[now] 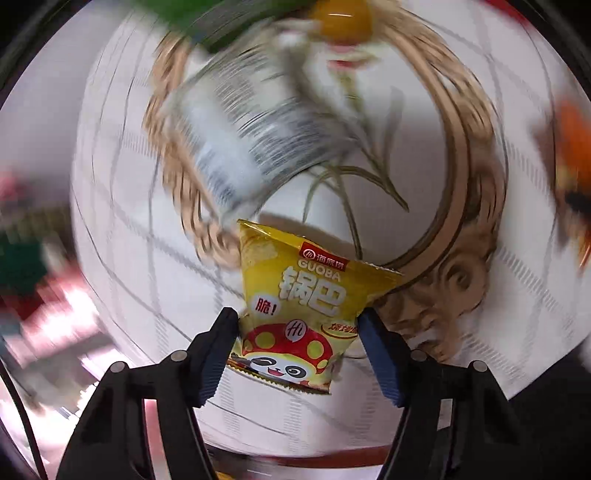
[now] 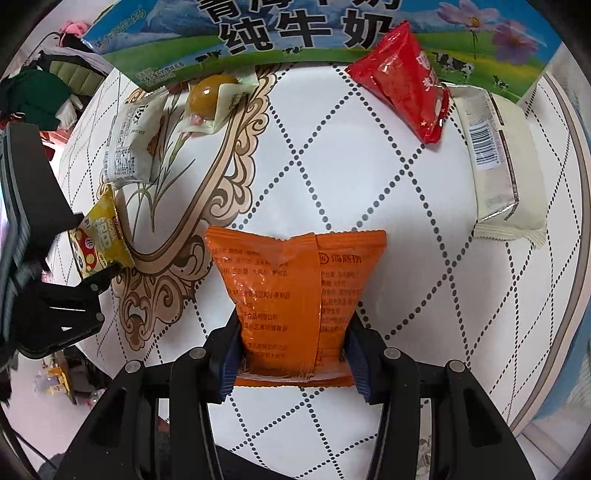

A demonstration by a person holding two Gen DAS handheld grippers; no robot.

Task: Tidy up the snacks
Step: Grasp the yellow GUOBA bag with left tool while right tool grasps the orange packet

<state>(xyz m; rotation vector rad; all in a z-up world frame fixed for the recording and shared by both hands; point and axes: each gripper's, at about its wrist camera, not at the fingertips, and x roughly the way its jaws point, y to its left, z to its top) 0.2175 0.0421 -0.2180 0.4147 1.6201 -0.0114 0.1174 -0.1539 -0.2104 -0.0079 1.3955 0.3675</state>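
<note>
Now each hand-held gripper pinches a packet: left hand-held gripper [image 1: 297,325] yellow packet [image 1: 299,295], right hand-held gripper [image 2: 293,332] orange packet [image 2: 295,291].

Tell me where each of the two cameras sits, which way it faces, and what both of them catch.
Left wrist: rides the left gripper, facing steeply down at the tablecloth; its own fingers pinch the yellow snack bag.
Right wrist: rides the right gripper, facing steeply down; its fingers clamp the orange snack bag; milk carton box at top.
Shared: the yellow bag, left gripper, white barcode packet and egg pouch.
</note>
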